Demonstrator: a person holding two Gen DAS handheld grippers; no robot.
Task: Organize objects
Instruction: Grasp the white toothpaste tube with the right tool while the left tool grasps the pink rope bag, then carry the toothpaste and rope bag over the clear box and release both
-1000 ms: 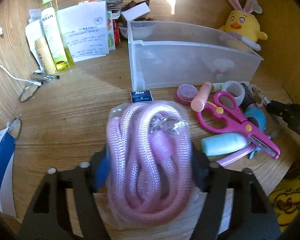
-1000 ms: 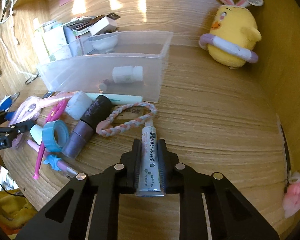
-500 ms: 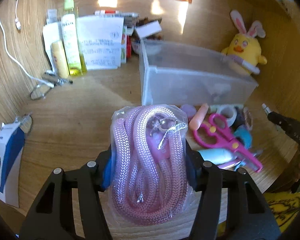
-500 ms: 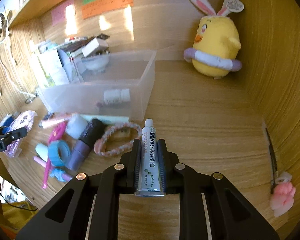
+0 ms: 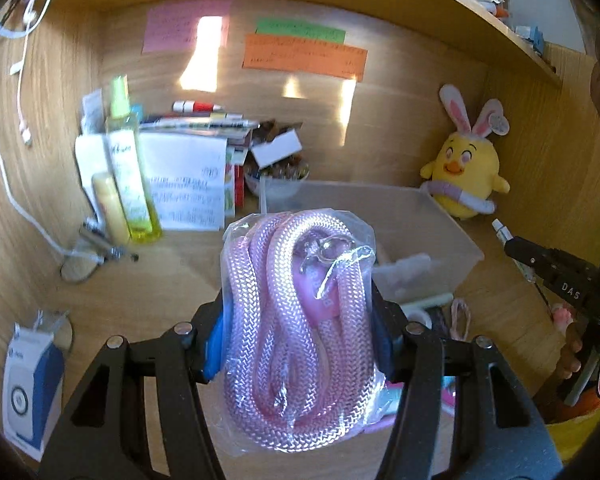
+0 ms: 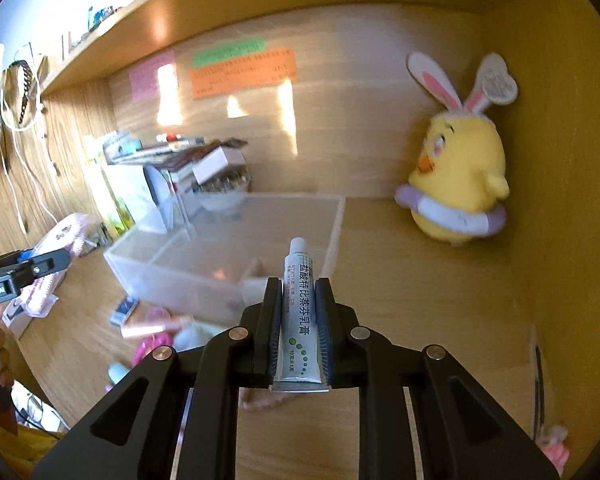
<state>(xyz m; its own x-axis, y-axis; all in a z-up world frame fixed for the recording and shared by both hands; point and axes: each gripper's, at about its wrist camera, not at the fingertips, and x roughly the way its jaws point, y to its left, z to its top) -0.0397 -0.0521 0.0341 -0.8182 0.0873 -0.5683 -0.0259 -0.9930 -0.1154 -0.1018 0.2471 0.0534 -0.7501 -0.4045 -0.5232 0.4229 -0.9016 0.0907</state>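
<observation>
Left wrist: bagged rope [image 5: 300, 332] (pink) between jaws.

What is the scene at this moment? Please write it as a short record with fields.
left gripper: shut on bagged pink rope
right gripper: shut on small ointment tube, cap pointing away
clear bin: on the wooden desk, open top, in front of both grippers
plush chick: in the back right corner
loose items: beside the bin, blurred

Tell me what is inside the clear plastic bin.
Inside the clear bin, only a blurred pale shape shows near the front wall. The bagged pink rope and ointment tube cover the rest.
</observation>
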